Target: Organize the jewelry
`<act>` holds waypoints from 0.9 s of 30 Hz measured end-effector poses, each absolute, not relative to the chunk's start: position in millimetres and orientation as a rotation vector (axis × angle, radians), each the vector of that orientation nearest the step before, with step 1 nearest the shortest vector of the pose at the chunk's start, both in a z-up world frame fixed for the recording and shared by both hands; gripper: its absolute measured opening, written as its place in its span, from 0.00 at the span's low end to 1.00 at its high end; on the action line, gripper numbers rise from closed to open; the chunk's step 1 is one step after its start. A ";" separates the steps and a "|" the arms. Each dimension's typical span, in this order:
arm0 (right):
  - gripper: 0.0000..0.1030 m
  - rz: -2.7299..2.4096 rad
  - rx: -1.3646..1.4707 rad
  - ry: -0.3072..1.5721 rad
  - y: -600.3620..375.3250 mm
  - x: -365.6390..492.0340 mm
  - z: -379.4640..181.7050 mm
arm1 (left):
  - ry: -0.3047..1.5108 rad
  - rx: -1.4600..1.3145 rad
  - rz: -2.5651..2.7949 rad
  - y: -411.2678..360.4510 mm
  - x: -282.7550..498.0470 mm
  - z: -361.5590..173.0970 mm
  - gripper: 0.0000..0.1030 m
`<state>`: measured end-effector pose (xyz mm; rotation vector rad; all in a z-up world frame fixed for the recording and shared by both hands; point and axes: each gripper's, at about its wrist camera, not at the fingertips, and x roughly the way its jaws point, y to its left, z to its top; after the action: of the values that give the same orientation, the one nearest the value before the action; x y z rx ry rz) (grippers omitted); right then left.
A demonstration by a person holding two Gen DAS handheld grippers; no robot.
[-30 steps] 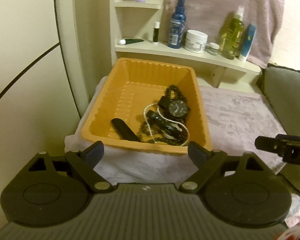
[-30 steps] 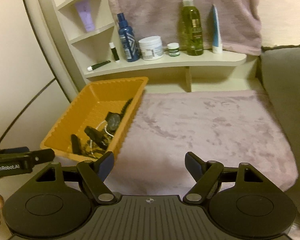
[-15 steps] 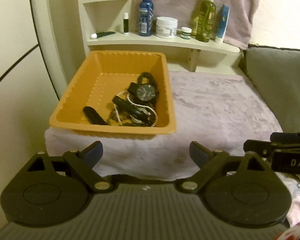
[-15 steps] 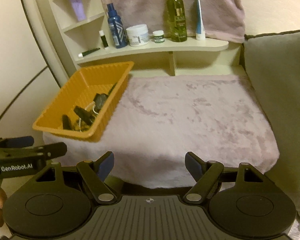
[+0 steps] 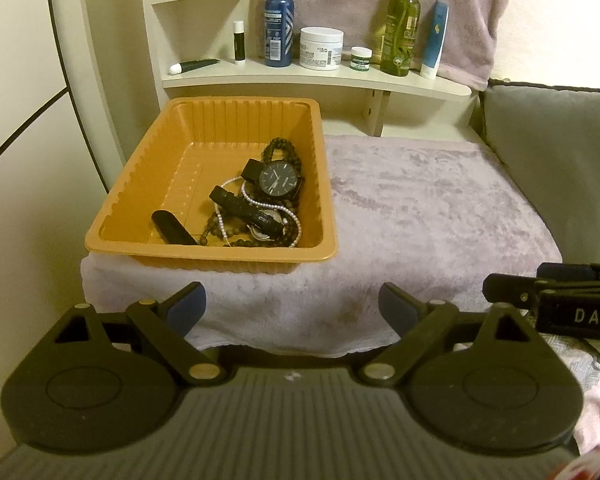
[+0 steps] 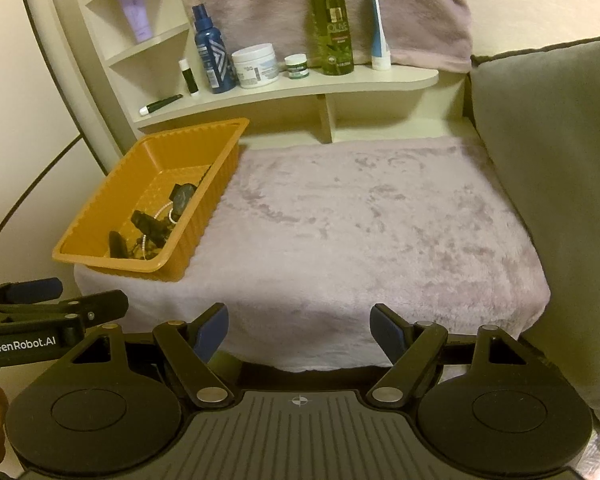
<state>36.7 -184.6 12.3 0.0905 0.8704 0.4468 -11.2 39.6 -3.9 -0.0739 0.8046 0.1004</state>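
The left gripper bore "GenRobot.AI" in white on its side. The right gripper showed "DAS". The green spray bottle read "OLIVE".

The wide pink blanket lay bare to the right of the orange tray, giving you open room to pass or set down. The tray stood on the blanket's left side, its raised walls ringing a tangle of watch, pearl strand and dark beads; its left half was free. Behind, a low shelf of bottles blocked the back. A grey cushion closed the right side. A pale wall hemmed the left.
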 end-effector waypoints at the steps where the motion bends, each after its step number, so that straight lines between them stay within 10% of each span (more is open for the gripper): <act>1: 0.75 0.446 0.091 0.870 -184.8 36.7 12.2 | 0.804 -0.074 0.100 39.7 -11.2 -3.8 0.90; 27: 0.75 0.441 0.094 0.860 -183.3 37.4 14.9 | 0.799 -0.076 0.099 41.8 -10.1 -2.2 0.90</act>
<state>37.4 -183.3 14.9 0.0937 0.8601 0.4413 -10.1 41.8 -2.2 -0.0757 0.7989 0.0994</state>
